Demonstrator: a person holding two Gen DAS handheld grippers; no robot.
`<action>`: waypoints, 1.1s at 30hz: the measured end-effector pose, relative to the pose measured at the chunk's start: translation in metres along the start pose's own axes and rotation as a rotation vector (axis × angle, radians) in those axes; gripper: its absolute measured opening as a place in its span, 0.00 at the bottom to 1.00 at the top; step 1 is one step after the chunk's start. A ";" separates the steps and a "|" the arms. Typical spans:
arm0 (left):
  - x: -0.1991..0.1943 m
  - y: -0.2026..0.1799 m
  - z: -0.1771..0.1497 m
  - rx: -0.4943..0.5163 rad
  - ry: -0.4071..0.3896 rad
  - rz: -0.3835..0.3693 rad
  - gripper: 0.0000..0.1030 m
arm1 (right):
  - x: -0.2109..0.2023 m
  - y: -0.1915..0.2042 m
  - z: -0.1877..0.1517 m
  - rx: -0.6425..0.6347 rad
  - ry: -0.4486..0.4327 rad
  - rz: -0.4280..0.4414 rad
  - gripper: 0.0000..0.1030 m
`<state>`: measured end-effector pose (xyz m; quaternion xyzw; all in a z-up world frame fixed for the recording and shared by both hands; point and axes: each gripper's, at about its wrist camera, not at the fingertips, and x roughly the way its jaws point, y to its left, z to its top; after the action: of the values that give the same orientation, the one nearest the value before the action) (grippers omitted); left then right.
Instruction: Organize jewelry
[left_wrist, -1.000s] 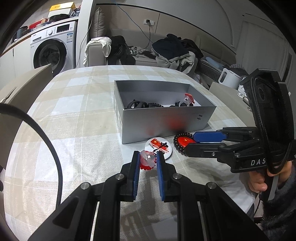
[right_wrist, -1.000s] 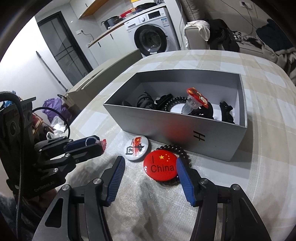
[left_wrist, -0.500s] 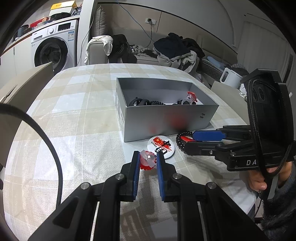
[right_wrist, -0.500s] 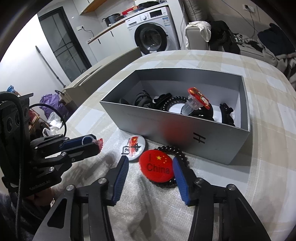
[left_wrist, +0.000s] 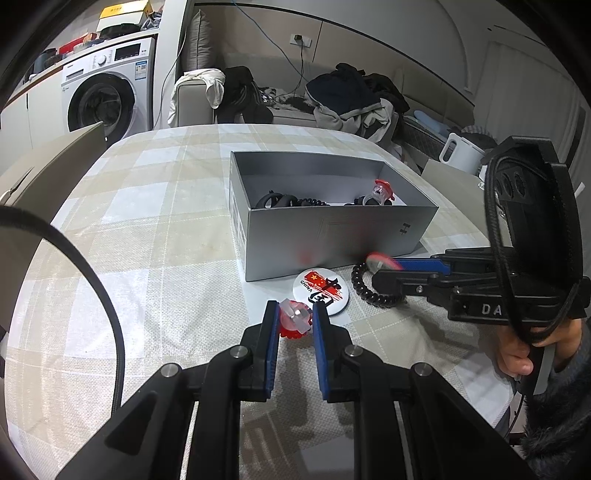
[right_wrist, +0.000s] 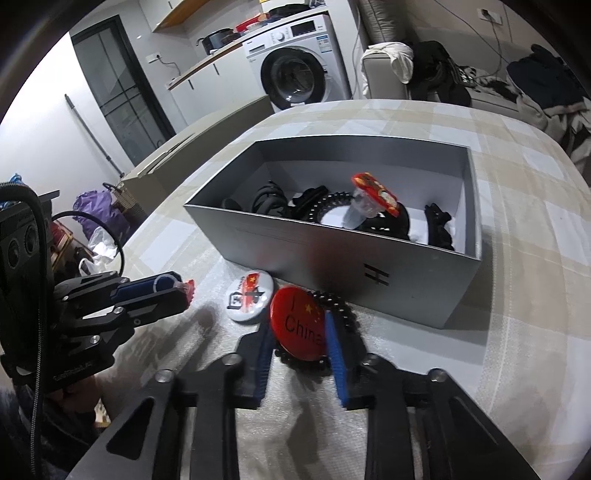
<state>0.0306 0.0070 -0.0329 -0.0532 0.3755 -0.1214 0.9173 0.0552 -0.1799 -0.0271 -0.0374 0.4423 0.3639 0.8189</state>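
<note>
The left hand-held gripper (left_wrist: 294, 319) grasps a small red trinket (left_wrist: 293, 320) while the right hand-held gripper (right_wrist: 300, 334) clenches around the red badge (right_wrist: 297, 322), so next both need lifting into the grey box (right_wrist: 325, 254).

A table (left_wrist: 147, 206) covered in a beige and white checked cloth fills the foreground. Behind it, a white front-loading washing machine (left_wrist: 107, 96) sits under a counter (right_wrist: 207, 62). A pale sofa (left_wrist: 280, 110) against the panelled back wall (left_wrist: 369, 40) is heaped with dark clothes (left_wrist: 347, 92). A white kettle (left_wrist: 461, 153) stands to the right. A dark-framed glass door (right_wrist: 118, 92) is set in a white wall.
</note>
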 end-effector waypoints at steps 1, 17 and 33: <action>0.000 0.000 0.000 0.000 0.001 -0.001 0.12 | 0.001 -0.001 0.000 0.005 0.005 -0.002 0.09; -0.003 0.000 0.000 0.002 -0.019 0.004 0.12 | -0.020 -0.002 -0.001 0.015 -0.071 0.022 0.06; -0.019 -0.008 0.029 0.026 -0.124 0.004 0.12 | -0.066 -0.005 0.012 0.058 -0.199 0.038 0.06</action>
<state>0.0364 0.0049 0.0024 -0.0480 0.3165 -0.1210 0.9396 0.0436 -0.2160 0.0285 0.0311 0.3700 0.3680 0.8525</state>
